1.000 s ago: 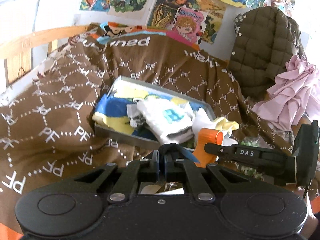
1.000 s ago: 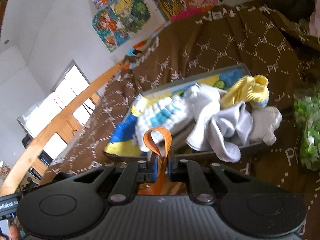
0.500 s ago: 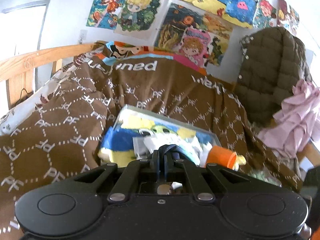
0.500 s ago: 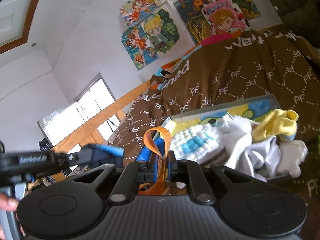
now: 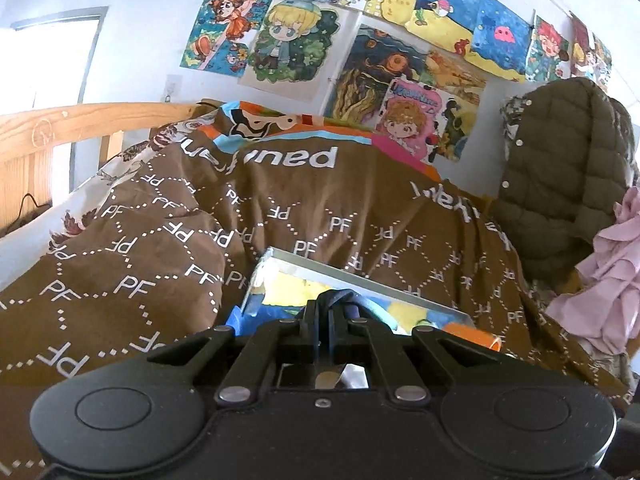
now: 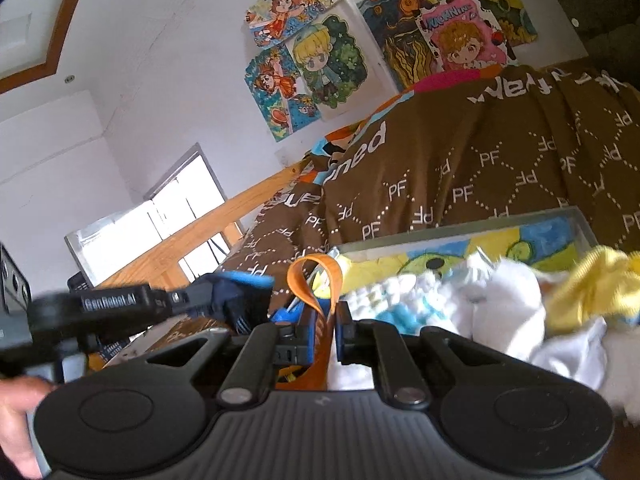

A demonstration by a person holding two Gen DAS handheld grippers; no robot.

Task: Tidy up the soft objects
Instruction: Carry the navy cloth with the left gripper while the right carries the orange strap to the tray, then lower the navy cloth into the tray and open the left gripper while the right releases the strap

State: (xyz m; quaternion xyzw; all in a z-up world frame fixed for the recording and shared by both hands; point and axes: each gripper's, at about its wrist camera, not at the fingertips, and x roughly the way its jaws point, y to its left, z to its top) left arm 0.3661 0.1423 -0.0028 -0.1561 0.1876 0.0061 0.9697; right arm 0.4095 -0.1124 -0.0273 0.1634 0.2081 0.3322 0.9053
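Your right gripper [image 6: 326,330] pinches an orange strap [image 6: 320,280]; your left gripper [image 5: 332,304], jaws pressed together, holds dark blue fabric [image 6: 236,300] beside the tray's [image 6: 460,228] left edge.

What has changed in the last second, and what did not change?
The left hand-held gripper has come into the right camera's view, beside the right hand-held gripper. Both views now show more wall. Unchanged: the right one holds the orange strap, and the tray stays full.
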